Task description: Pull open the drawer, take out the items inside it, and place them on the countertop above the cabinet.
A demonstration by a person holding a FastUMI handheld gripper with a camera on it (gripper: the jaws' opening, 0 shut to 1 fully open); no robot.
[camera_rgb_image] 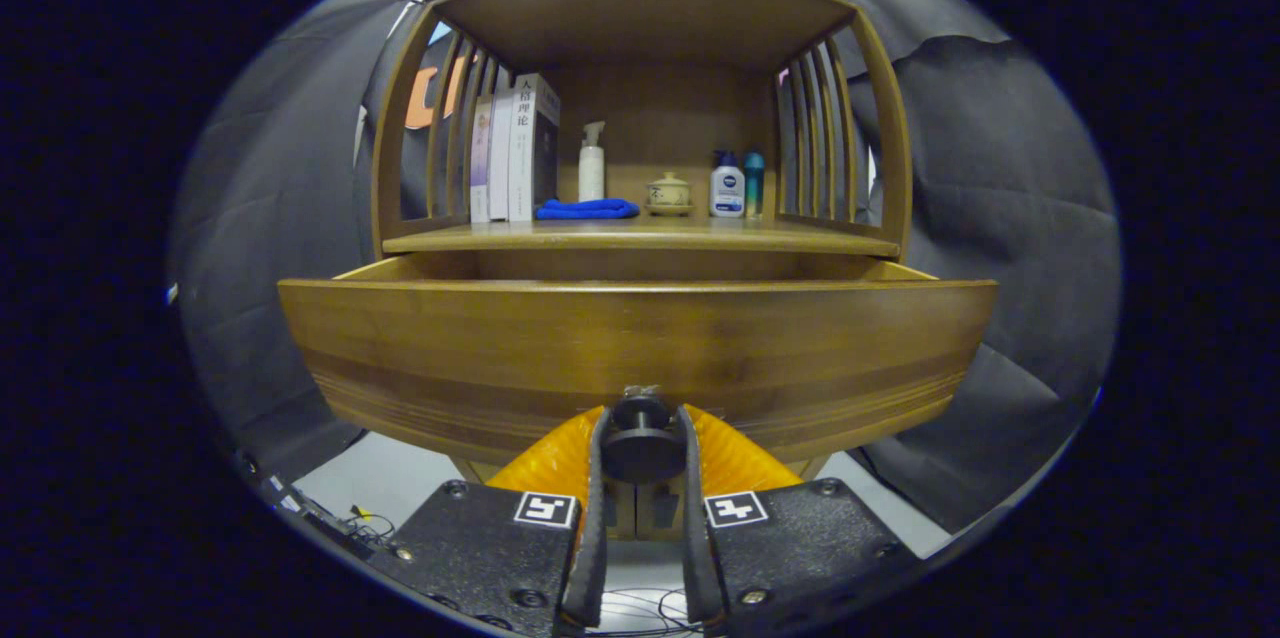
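Gripper [641,438] fingers clamped on the knob [641,446] of the pulled-out drawer [636,353].

Even soft light, sharp centre; strong fisheye bowing at edges; drawer [640,348] interior perhaps shadowed.

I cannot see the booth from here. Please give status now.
Gripper shut on knob, fingers either side. Drawer pulled out; contents hidden behind its front. Nothing in the way.

A mock-up of a home inside a recording booth: a wooden cabinet [640,248] with slatted sides holds books [515,153], a pump bottle [592,163], a folded blue cloth [587,209], a lidded teacup [668,192] and lotion bottles [735,185], with black cloth [1000,218] draped behind and cables [350,523] on the floor.
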